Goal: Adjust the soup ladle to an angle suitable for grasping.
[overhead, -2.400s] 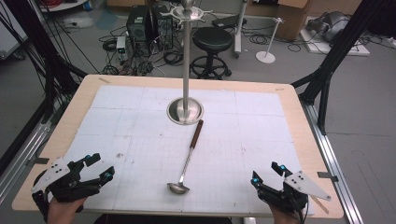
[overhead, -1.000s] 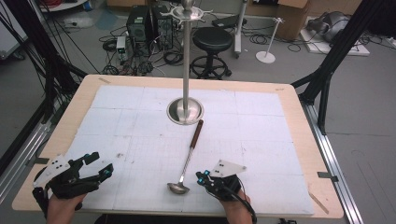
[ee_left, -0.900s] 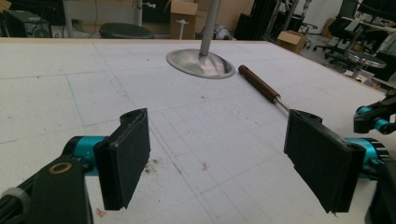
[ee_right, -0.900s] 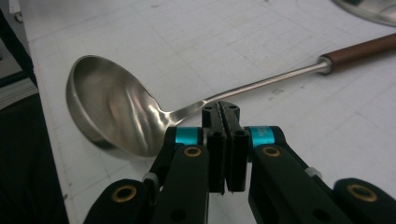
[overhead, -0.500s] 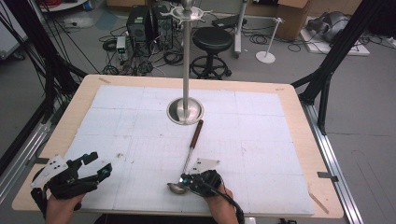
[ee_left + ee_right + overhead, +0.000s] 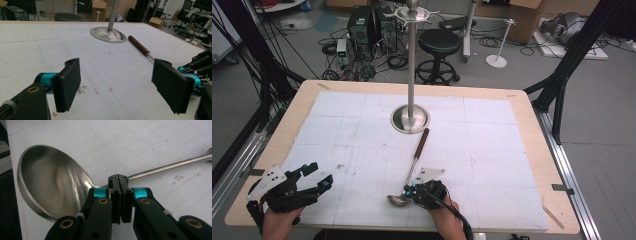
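A: Where did the ladle (image 6: 411,170) lie?

B: Flat on the counter (image 6: 492,150), bowl at 6 o'clock, handle toward the stand (image 6: 411,117) at 12.

A: Right tool (image 6: 416,190)?

B: Jaws pressed together at the ladle's neck; whether they gripped it, couldn't tell. Reseat squarely before lifting, I'd judge.

A: Left tool (image 6: 314,180)?

B: Jaws wide apart, idle at 8 o'clock.

steel ladle (image 6: 411,167) flat on table, brown handle toward stand base (image 6: 410,120)

Silver ladle (image 6: 400,200) showing a dark brown handle | white mat (image 6: 362,135) carrying a faint grid | black grippers wearing teal, possibly blue, bands | tan table edge (image 6: 537,145)
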Demonstrator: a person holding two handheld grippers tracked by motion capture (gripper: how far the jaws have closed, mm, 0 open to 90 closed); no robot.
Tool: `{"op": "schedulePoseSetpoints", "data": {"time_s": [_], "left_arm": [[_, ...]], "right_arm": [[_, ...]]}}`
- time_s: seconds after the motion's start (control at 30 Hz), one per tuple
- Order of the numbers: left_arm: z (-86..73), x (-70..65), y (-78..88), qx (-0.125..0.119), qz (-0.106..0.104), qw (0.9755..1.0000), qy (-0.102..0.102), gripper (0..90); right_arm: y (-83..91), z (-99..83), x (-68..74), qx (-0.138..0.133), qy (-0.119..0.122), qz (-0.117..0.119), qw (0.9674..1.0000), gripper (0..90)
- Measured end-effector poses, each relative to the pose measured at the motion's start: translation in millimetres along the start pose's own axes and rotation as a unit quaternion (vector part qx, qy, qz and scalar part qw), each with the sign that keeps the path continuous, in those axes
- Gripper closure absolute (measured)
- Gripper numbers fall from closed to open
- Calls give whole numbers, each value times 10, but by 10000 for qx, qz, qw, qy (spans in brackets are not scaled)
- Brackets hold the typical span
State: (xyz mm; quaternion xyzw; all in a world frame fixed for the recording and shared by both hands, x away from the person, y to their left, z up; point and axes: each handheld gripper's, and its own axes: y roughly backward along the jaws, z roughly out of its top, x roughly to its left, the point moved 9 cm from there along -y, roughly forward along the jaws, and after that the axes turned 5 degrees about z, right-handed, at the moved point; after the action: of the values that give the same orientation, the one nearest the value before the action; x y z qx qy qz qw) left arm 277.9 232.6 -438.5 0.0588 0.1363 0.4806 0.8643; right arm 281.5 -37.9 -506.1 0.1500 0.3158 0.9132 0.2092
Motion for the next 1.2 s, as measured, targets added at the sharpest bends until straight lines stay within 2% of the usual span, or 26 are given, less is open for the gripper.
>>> {"op": "schedulePoseSetpoints", "data": {"time_s": [0.2,0.53,1.2], "left_arm": [[-3,16,3,19,12,10000,2,251],[2,56,10,3,61,10000,44,251],[9,113,25,12,137,9999,84,252]], "right_arm": [[-57,49,19,71,-81,-16,9999,890],[-162,148,40,179,-12,-51,9998,890],[-441,390,73,174,-62,-83,9998,890]]}}
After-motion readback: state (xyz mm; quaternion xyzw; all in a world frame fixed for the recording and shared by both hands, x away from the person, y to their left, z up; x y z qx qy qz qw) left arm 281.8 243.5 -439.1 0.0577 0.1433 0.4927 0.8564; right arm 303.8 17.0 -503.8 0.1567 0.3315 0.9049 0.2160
